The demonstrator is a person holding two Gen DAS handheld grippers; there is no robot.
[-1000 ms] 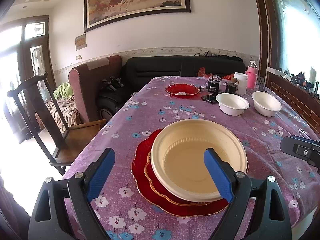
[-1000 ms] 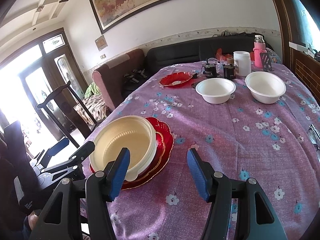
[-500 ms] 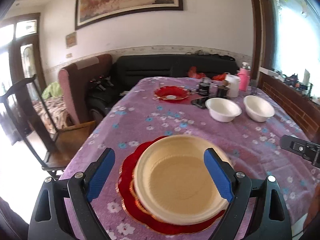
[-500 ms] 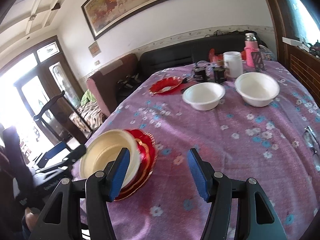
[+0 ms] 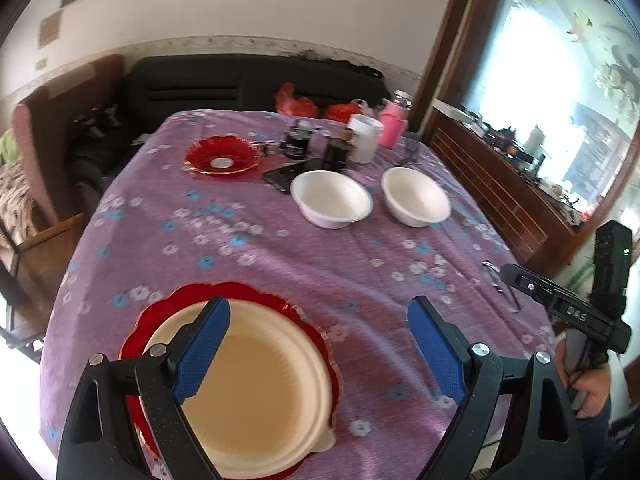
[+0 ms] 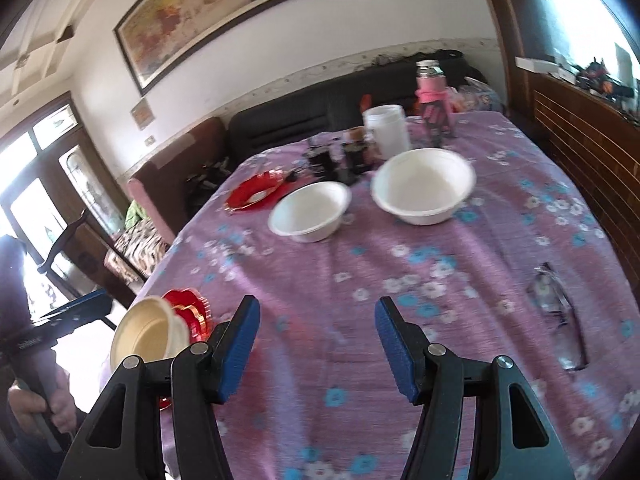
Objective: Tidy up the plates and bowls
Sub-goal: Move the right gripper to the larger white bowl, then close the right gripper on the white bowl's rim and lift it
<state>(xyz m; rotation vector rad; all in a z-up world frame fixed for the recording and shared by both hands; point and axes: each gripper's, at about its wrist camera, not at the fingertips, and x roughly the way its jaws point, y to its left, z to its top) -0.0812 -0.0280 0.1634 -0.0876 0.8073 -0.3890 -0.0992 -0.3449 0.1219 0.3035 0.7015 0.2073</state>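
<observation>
A cream plate (image 5: 256, 392) lies on a stack of red scalloped plates (image 5: 240, 292) at the table's near edge. My left gripper (image 5: 318, 304) hovers above it, open and empty, its left finger over the plate's rim. Two white bowls (image 5: 331, 199) (image 5: 416, 196) sit side by side further back, with a small red dish (image 5: 221, 156) to their left. In the right wrist view my right gripper (image 6: 318, 304) is open over bare purple cloth, facing the bowls (image 6: 310, 210) (image 6: 424, 184). The plate stack (image 6: 144, 336) lies off to its left.
Behind the bowls stand a white tub (image 6: 386, 130), a pink bottle (image 6: 432, 104), dark jars (image 5: 298, 142) and a phone (image 5: 284, 174). Spectacles (image 6: 556, 312) lie on the cloth at the right. A wooden cabinet (image 5: 492, 184) borders the right side, with a sofa and chairs beyond.
Both grippers have swung to the right. The plate stack has slid from between the left fingers to under the left one. The white bowls loom larger in the right view. Jaw widths are unchanged.
</observation>
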